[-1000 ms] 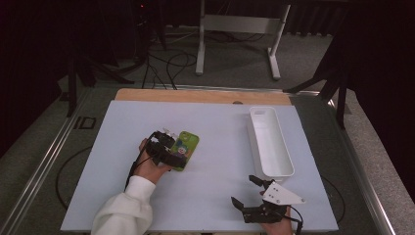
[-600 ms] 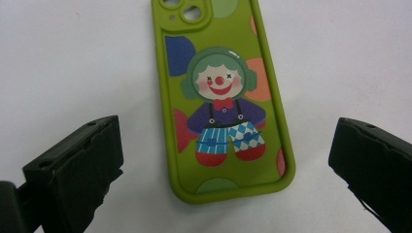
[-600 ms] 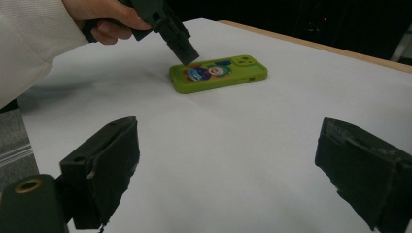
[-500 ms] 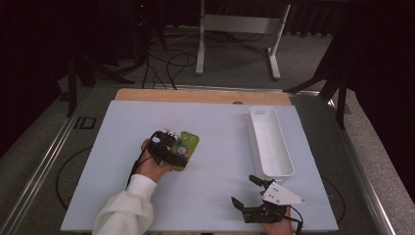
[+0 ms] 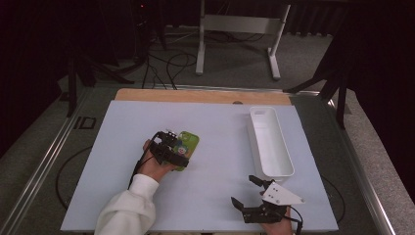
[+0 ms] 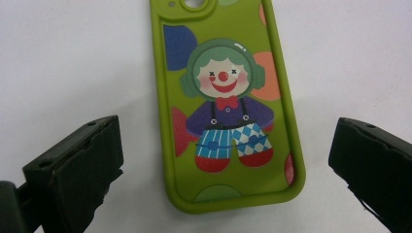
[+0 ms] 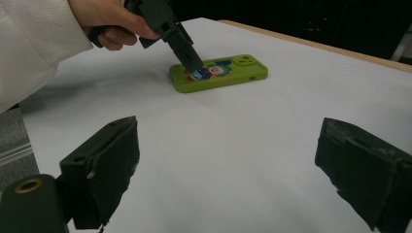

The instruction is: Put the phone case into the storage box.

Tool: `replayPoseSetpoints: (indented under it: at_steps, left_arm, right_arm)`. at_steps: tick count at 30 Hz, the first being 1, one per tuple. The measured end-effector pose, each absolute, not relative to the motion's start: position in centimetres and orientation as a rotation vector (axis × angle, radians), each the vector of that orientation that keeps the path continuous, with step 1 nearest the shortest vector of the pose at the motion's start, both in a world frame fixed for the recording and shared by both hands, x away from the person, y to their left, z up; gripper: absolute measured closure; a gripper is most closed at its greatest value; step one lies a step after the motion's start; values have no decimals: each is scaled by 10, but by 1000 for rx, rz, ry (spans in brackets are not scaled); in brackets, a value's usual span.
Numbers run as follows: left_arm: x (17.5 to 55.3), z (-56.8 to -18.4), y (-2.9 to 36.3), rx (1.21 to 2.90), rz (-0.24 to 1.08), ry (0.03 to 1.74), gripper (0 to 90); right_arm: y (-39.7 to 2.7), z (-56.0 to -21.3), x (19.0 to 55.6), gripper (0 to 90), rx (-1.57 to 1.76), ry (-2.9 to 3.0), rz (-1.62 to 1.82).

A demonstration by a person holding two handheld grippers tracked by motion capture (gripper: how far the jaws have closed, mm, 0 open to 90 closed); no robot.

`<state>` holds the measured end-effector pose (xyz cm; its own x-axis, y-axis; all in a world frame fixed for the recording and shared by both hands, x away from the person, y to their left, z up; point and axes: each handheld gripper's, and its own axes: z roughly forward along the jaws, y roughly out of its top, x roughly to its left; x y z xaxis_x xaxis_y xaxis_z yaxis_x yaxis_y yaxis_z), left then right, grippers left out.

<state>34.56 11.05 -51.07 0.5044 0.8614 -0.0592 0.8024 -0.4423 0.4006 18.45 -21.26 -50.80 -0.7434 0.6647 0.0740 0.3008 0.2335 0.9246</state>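
**Over the green case: a grasp about to begin**

At the left-centre of the white table (image 5: 215,196), a green phone case (image 5: 185,147) lies flat, its printed back facing up with a cartoon clown on it. The left gripper (image 5: 169,147) hangs directly above the case's near end, angled down at it. In the left gripper view the case (image 6: 226,104) runs lengthwise between the two black jaws, which stand wide apart, one on each long side, with bare table showing between each jaw and the case's edge. Nothing is gripped; whether the jaw tips touch the tabletop I cannot tell.

By my reading, the step in hand is the approach for a pick-up: the claw is lined up across the narrow width of the case but has not closed. The next move seems to call for settling low enough for the jaw pads to meet the case's side walls, then closing evenly on both sides. The case is thin and looks soft-edged, so a high or lopsided pinch could slip off or tip it.

The right gripper (image 5: 252,193) waits near the table's front edge, well apart from the case, with a long white tray (image 5: 283,166) just beyond it. Its jaws are also spread wide and hold nothing; its own view looks across the table at the case (image 7: 218,73) and the left gripper (image 7: 182,46).
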Motion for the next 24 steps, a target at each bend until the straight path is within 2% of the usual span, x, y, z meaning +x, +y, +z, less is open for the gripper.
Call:
replayPoseSetpoints:
  at_steps: [24]
  left_arm:
    - [351,-525,106,2400,203,1427,0]
  right_arm:
    - [-212,-509,185,91,887,2184,1512]
